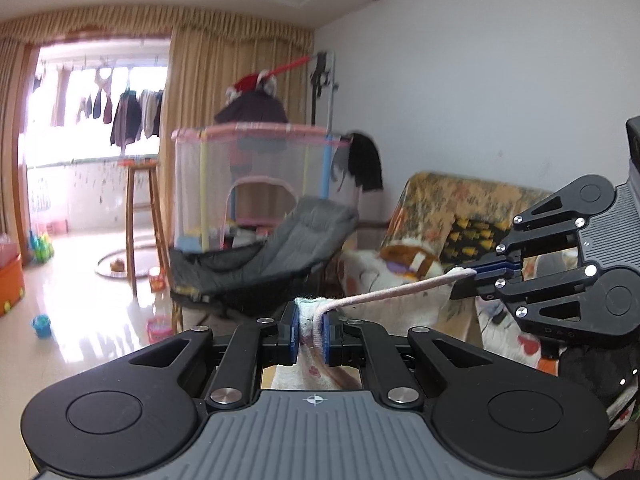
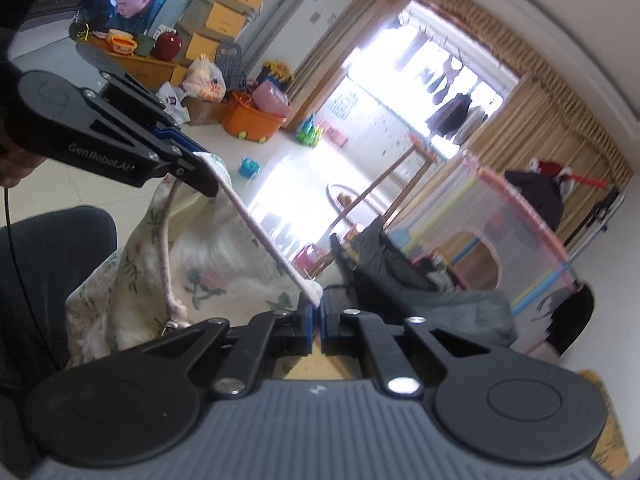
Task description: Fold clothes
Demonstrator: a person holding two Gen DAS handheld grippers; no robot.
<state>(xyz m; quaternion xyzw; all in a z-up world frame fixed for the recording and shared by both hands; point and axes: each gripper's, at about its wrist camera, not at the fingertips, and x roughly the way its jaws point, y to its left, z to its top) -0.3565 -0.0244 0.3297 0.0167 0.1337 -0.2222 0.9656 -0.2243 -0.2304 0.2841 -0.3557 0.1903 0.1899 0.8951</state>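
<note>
The floral garment (image 2: 208,264) hangs below the tool bodies, its lower part hidden.

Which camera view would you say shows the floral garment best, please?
The right wrist view: the floral garment hangs in folds below the pink trimmed edge stretched between the left gripper and right gripper. The left wrist view shows only that edge and a scrap of cloth inside its own jaws.

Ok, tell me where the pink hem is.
The pink hem runs taut between the left claw and right claw, above the floral garment.
</note>
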